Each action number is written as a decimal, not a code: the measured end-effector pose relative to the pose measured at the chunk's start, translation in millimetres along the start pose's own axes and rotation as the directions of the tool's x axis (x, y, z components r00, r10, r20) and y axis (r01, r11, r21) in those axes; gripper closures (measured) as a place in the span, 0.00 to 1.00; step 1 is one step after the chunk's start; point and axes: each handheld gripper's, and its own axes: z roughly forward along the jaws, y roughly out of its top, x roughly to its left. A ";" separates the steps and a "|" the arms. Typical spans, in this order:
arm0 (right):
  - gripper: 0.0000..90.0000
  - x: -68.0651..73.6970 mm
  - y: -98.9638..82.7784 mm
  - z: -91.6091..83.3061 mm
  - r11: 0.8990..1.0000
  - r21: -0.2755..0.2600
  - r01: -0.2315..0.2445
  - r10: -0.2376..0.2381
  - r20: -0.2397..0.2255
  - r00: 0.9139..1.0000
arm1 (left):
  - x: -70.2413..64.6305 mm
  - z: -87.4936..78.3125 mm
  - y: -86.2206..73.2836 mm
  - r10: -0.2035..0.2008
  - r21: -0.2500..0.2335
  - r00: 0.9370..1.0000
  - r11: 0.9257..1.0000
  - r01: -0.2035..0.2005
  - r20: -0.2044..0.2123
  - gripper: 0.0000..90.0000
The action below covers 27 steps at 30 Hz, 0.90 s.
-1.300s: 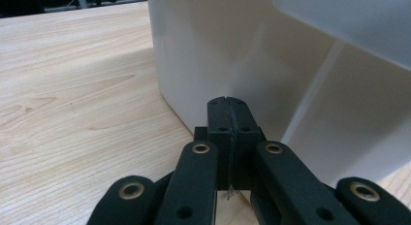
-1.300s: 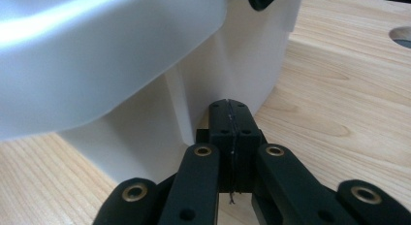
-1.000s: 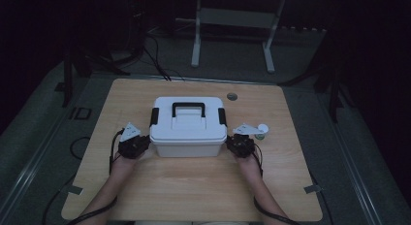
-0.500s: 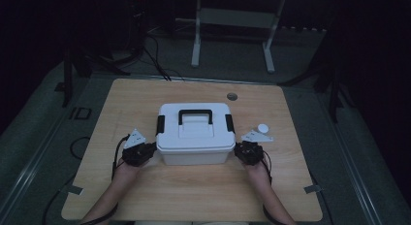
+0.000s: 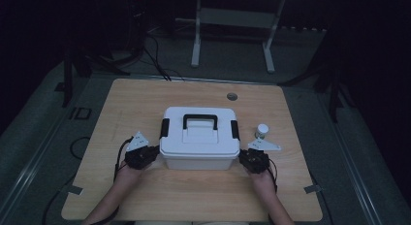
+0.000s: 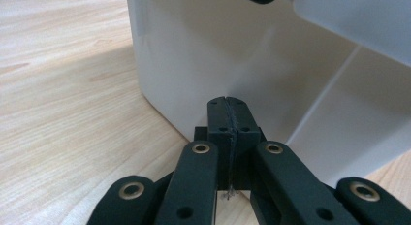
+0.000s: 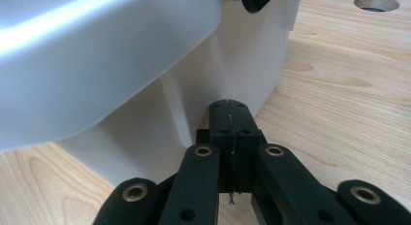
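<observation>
A white plastic box (image 5: 198, 137) with a black handle (image 5: 199, 119) and black side latches stands in the middle of the wooden table (image 5: 145, 99). My left gripper (image 5: 154, 152) is shut, its tips against the box's left side wall (image 6: 194, 55) near the base. On the opposite side my right gripper (image 5: 242, 158) is also shut, its tips pressed to the right side wall (image 7: 242, 55) under the lid's rim. Nothing lies between either pair of jaws. A small white bottle (image 5: 262, 131) stands on the table just right of the box.
A round cable hole (image 5: 232, 96) sits in the table behind the box, and it shows again as a cable hole (image 7: 376, 2) at the top right of the right gripper view. Desk legs (image 5: 196, 36) and cables lie on the dark floor beyond.
The box has slid toward the near edge of the table between the two shut grippers, and both hands have drawn back with it. The small bottle has stayed put.
</observation>
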 end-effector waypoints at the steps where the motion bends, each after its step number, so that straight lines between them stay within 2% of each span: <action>1: 1.00 0.3 -0.1 -0.5 1.000 0.004 -0.007 0.007 -0.008 1.000 | 0.4 -0.4 -0.7 -0.003 -0.004 1.000 1.000 0.003 0.000 0.99; 2: 1.00 0.5 -0.4 -0.7 1.000 0.003 -0.007 0.007 -0.013 1.000 | 0.9 -0.8 -1.4 -0.012 -0.006 1.000 1.000 0.012 0.010 0.99; 4: 1.00 0.4 -0.6 -0.8 1.000 0.002 -0.010 0.010 -0.012 1.000 | 0.8 -1.5 -2.4 -0.003 -0.008 1.000 1.000 0.003 0.012 0.99; 6: 1.00 -0.6 -0.5 -0.3 0.999 0.001 -0.035 0.035 -0.022 0.999 | 1.3 -1.6 -2.3 -0.006 -0.008 1.000 1.000 0.006 0.015 0.99; 9: 1.00 -0.7 -0.3 0.6 1.000 -0.002 -0.017 0.017 -0.015 1.000 | 1.5 -2.3 -1.7 -0.015 -0.001 1.000 1.000 0.015 0.016 0.99; 12: 1.00 -3.3 -1.4 1.8 1.000 -0.011 -0.006 0.006 -0.017 1.000 | 2.4 -3.0 -2.2 -0.001 -0.004 1.000 1.000 0.001 0.017 0.98; 15: 0.96 -3.7 -2.6 2.8 1.000 -0.007 0.008 -0.008 0.005 1.000 | 8.5 -6.7 -2.9 0.002 0.024 1.000 1.000 -0.002 0.010 0.84; 17: 0.93 -4.5 -4.3 2.2 0.999 0.009 0.031 -0.031 0.019 0.999 | 15.6 -11.8 -5.1 -0.007 0.038 1.000 0.999 0.006 0.028 0.81; 18: 0.92 -5.8 -5.5 1.1 0.999 0.009 0.038 -0.038 0.030 0.999 | 19.1 -14.2 -6.3 -0.009 0.048 0.999 0.999 0.008 0.035 0.76; 19: 0.91 -8.1 -6.6 -0.4 0.999 0.010 0.033 -0.033 0.027 0.999 | 22.9 -17.0 -7.9 -0.017 0.053 0.998 0.998 0.014 0.058 0.75; 21: 0.85 -12.2 -8.7 -4.3 0.999 0.009 0.034 -0.034 0.032 0.999 | 27.9 -22.1 -10.7 -0.016 0.069 0.998 0.998 0.012 0.059 0.73; 23: 0.78 -15.3 -10.2 -8.4 0.999 0.011 0.038 -0.038 0.039 0.999 | 32.0 -26.5 -12.3 -0.017 0.097 0.997 0.995 0.010 0.077 0.70; 25: 0.70 -18.2 -11.3 -13.3 0.999 0.004 0.036 -0.036 0.033 0.999 | 33.8 -29.4 -12.5 -0.008 0.138 0.998 0.990 -0.001 0.060 0.59; 27: 0.62 -19.8 -12.5 -17.2 0.998 0.006 0.056 -0.056 0.048 0.997 | 33.3 -31.6 -11.5 0.018 0.165 0.999 0.986 -0.023 0.031 0.50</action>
